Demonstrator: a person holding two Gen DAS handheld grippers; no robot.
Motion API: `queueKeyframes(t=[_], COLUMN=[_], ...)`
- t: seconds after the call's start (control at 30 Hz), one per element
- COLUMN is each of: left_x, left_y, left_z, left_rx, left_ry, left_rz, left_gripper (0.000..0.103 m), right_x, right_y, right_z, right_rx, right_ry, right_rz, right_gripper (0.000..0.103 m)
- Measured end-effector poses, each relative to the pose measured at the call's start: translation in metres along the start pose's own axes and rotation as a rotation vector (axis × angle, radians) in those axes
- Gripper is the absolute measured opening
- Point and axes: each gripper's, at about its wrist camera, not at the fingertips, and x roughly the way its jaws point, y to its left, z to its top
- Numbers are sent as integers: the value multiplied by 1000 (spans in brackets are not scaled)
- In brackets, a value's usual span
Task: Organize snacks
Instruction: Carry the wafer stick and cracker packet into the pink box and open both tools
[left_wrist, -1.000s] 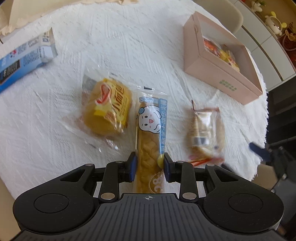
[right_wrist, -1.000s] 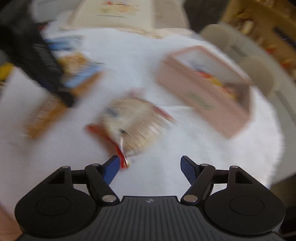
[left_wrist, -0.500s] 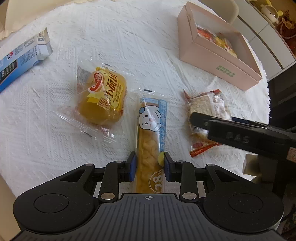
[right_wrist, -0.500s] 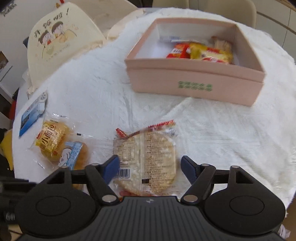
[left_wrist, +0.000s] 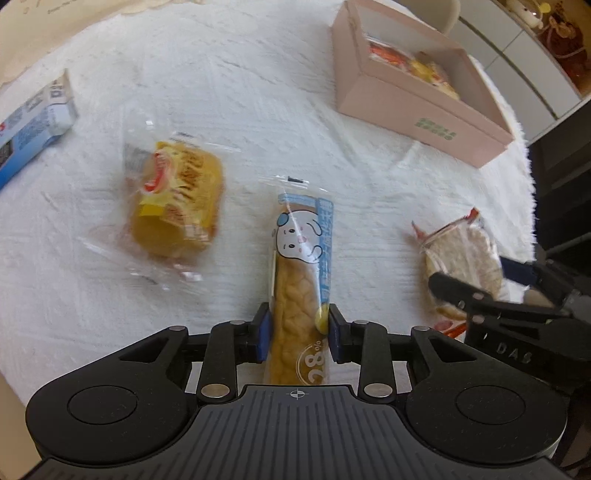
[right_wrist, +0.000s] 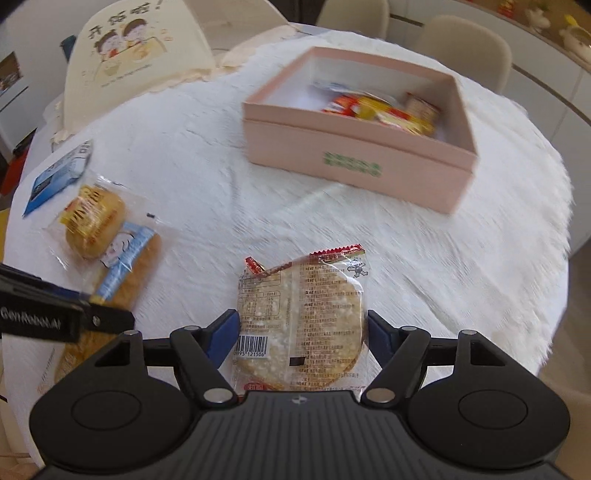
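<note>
- Blue carton: cut off by the left wrist view's left edge, print unreadable.
- Braided bread stick: near end hidden under the left claw body.
- Round cracker pack: partly covered by the right claw there.
- Pink box: motion-blurred, green lettering illegible, snacks inside indistinct.
- Yellow bun pack: label smeared.

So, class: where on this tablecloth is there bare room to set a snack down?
Bare cloth lies between the pink box and the rice cracker packet, and beyond the yellow bun toward the box. It is crowded where bun, braided bread stick and blue carton cluster.
</note>
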Motion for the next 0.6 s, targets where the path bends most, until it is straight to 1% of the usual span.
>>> queueKeyframes(t=[0.1,0.17,0.2,0.23,0.3,0.4,0.43,0.53,0.6], left_x=[-6,-19,-31,-46,-79,-116,-122,-124,-112], left_y=[-10,-18,-21,-26,-40,-62,-69,-93,-104], left_z=[-1,1,6,14,39,84,99,143,174], left_rx=[38,58,59,68,116,179,195,247,235], left_ry=[-9,-28,-51,-89,-190,-299,-328,-359,-340], left_rz=[-32,-65,-96,-131,-178,-227,-227,-223,-269], left_gripper=[34,33,33,33,33,33,34,34,34], right_x=[-8,-18,-25,-39,-69,-111,-120,-135,-134], right_y=[-8,-15,-18,-25,-38,-52,-56,-67,-75], right_z=[-6,-7,-6,-1,14,46,56,92,112], right_rx=[9,27,41,60,83,83,77,74,75], right_ry=[3,-7,-20,-54,-147,-283,-314,-384,-410], right_rz=[-8,-1,5,15,28,6,-6,-56,-77], right_gripper=[73,73,73,73,73,73,73,73,73])
